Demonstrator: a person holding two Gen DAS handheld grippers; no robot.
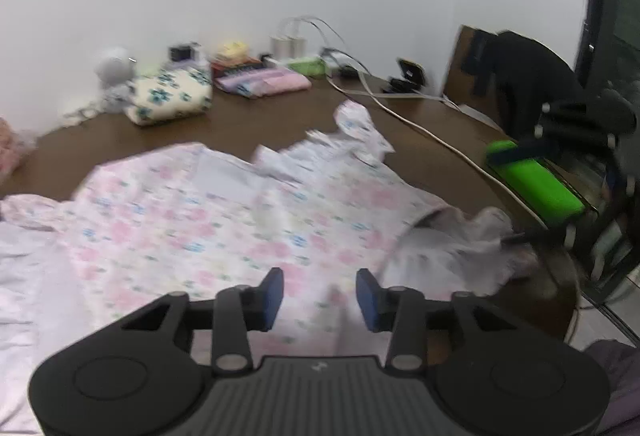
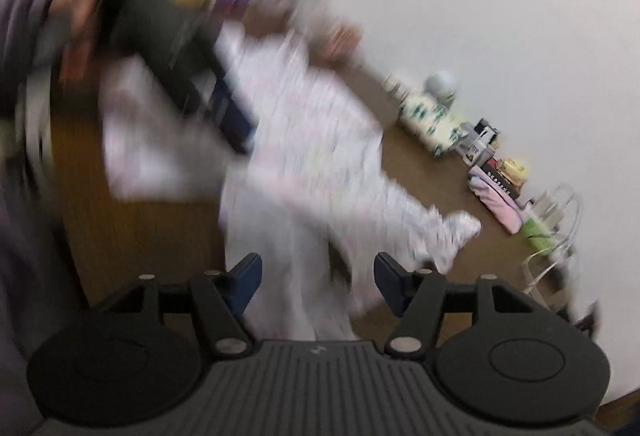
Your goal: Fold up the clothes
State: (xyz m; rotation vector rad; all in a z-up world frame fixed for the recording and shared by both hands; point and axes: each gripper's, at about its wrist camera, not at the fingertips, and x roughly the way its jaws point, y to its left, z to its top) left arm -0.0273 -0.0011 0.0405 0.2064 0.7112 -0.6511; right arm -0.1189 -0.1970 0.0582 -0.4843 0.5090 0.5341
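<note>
Early step: spreading, no fold made yet. Floral garment [image 1: 224,212] lying rumpled across brown surface [image 1: 280,116], one sleeve [image 1: 360,128] toward the back. Left claw [image 1: 320,300] released, hovering over near hem, gripping nothing. Right claw [image 2: 318,284] also spread wide and empty; view heavily blurred, so position over the cloth probably near its edge. Next: pinch hem corners with both, pull flat.

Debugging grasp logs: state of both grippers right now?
Left gripper: open, holding nothing, above the floral garment.
Right gripper: open, holding nothing; view blurred.
</note>
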